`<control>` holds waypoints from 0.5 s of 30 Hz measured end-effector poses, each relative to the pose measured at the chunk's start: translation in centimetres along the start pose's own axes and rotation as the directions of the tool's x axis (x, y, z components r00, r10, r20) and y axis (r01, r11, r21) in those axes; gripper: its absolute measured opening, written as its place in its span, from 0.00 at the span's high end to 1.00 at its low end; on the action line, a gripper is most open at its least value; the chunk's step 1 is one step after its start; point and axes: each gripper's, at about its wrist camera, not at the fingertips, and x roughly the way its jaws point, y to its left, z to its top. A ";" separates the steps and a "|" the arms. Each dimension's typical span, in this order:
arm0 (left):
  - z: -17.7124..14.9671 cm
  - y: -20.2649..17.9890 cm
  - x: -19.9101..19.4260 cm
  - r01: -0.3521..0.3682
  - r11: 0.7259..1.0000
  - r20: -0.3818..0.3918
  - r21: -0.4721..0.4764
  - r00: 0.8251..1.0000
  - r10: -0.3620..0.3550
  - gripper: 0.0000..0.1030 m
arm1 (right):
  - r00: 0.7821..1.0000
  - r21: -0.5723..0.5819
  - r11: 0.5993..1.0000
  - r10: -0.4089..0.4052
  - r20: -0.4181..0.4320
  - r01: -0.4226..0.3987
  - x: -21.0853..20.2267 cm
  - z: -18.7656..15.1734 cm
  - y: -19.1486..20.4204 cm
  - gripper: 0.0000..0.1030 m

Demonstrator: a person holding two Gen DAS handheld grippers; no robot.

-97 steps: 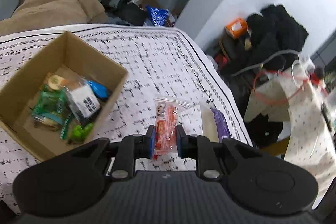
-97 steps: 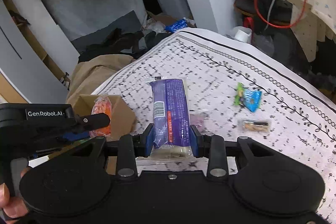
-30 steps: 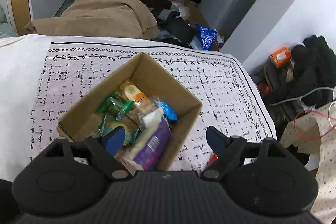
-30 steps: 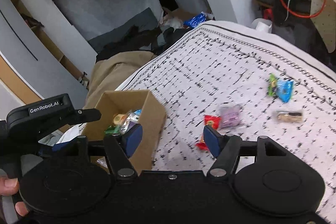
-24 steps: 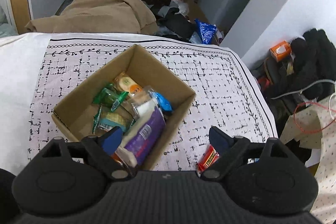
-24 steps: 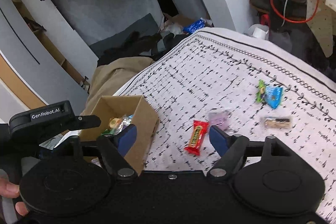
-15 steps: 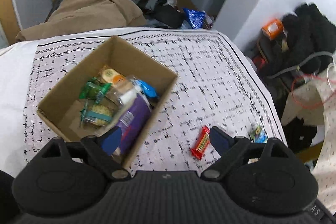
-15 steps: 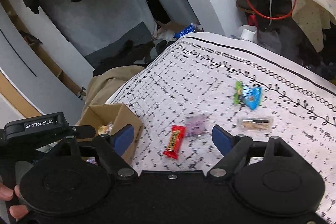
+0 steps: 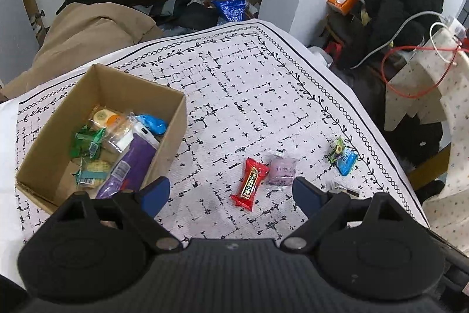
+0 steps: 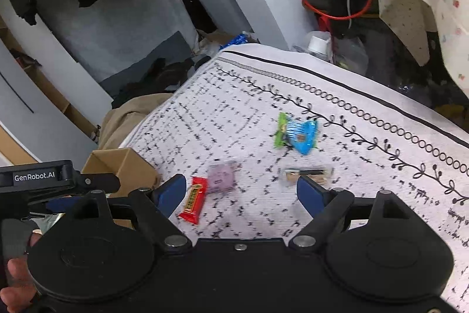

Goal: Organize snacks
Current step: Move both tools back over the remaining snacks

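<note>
Cardboard box (image 9: pixel 173 119) already holds several snacks. Beside it on the desk (image 9: pixel 234 72) we count four loose: red bar (image 9: pixel 249 184), purple packet (image 9: pixel 281 170), blue packet (image 9: pixel 346 162), clear-wrapped bar (image 10: pixel 307 175). Left gripper (image 9: pixel 231 195) and right gripper (image 10: pixel 241 192) both released, empty.

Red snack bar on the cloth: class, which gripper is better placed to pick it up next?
Probably the left gripper: open, with the red snack bar between its fingers ahead. The right gripper has it beside one finger.
</note>
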 end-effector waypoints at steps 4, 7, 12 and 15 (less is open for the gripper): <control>0.2 -1.2 1.1 -0.002 1.000 -0.021 0.020 1.000 0.002 0.13 | 1.000 0.038 0.999 -0.013 -0.021 0.014 0.7 0.1 -1.5 0.20; 0.1 -2.4 2.3 -0.006 0.999 -0.034 0.041 0.999 0.008 0.13 | 0.999 0.057 0.998 -0.013 -0.038 0.015 1.3 0.1 -2.5 0.20; 0.1 -3.8 4.7 -0.014 0.999 -0.065 0.049 0.998 0.017 0.13 | 0.998 0.086 0.996 -0.015 -0.059 0.020 2.3 0.2 -3.9 0.20; 0.2 -4.7 6.0 -0.023 0.998 -0.078 0.066 0.997 0.029 0.13 | 0.997 0.106 0.994 -0.015 -0.070 0.022 2.8 0.3 -4.8 0.19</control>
